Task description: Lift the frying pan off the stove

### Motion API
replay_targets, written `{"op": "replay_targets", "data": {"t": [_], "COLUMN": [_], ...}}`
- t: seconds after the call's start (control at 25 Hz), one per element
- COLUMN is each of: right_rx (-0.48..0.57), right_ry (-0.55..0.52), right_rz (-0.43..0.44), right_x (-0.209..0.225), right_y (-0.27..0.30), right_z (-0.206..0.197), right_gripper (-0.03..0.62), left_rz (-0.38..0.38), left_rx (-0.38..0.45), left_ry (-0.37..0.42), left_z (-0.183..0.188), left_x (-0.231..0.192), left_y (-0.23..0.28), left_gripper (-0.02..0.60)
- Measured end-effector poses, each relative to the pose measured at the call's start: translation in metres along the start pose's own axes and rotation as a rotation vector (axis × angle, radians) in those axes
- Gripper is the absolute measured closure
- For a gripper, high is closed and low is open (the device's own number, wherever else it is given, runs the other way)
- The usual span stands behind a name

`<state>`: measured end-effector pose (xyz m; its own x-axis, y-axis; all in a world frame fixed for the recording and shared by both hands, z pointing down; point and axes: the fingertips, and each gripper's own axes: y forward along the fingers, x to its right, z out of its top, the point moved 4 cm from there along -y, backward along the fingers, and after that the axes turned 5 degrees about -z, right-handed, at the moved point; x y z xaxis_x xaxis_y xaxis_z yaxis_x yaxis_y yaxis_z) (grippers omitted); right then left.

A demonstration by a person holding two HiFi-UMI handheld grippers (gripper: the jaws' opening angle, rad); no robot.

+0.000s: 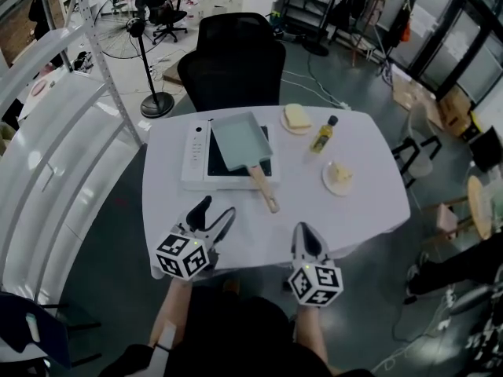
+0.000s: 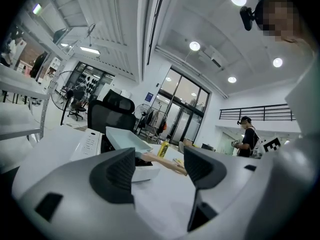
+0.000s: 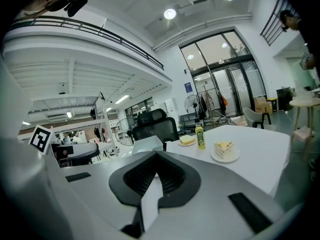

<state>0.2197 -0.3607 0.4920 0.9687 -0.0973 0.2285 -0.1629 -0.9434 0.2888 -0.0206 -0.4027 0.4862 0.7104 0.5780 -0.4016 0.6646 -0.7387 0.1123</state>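
— Where is the frying pan (image 1: 238, 141)?

— Flat on the stove (image 1: 196, 154), on its dark cooking plate. It is a pale blue-green rectangular pan, and its wooden handle (image 1: 264, 188) sticks out over the stove's near edge, slanting right.

— Is either gripper on it?

— No. The left gripper (image 1: 218, 207) hangs on the near side of the stove, well apart from it, with its jaws spread and nothing between them. In the left gripper view the handle shows far off through the gap. The right gripper (image 1: 302, 229) is also on the stove's near side, further right, with its jaws pressed together on nothing.

— What else is around the stove?

— All of it is on the white table (image 1: 369, 203). An oil bottle (image 1: 322, 136) stands to the stove's right. A plate of bread (image 1: 297, 118) lies right of the stove's far corner. A plate with a cake slice (image 1: 339, 177) lies further right, level with the stove's near edge. A black office chair (image 1: 236, 61) stands behind the stove, just past the table.
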Motion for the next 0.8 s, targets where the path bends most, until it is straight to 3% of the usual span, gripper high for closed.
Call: {"op": "replay_targets", "data": {"t": [0.28, 0.64, 0.8], "right_rx": [-0.009, -0.068, -0.087], "right_ry": [0.012, -0.017, 0.002], "right_rz": [0.001, 0.052, 0.081], "right_x": [-0.002, 0.009, 0.016], "right_y": [0.004, 0.046, 0.067], "right_z": [0.012, 0.015, 0.025], "right_gripper": [0.589, 0.589, 0.589], "left_rz": [-0.033, -0.066, -0.068], "left_rx": [-0.012, 0.068, 0.087], "left_ry": [-0.073, -0.394, -0.456], "left_z": [-0.007, -0.024, -0.023], "left_x": [0.005, -0.007, -0.011], "left_y": [0.006, 0.03, 0.052], "left_gripper": [0.293, 0.293, 0.293]}}
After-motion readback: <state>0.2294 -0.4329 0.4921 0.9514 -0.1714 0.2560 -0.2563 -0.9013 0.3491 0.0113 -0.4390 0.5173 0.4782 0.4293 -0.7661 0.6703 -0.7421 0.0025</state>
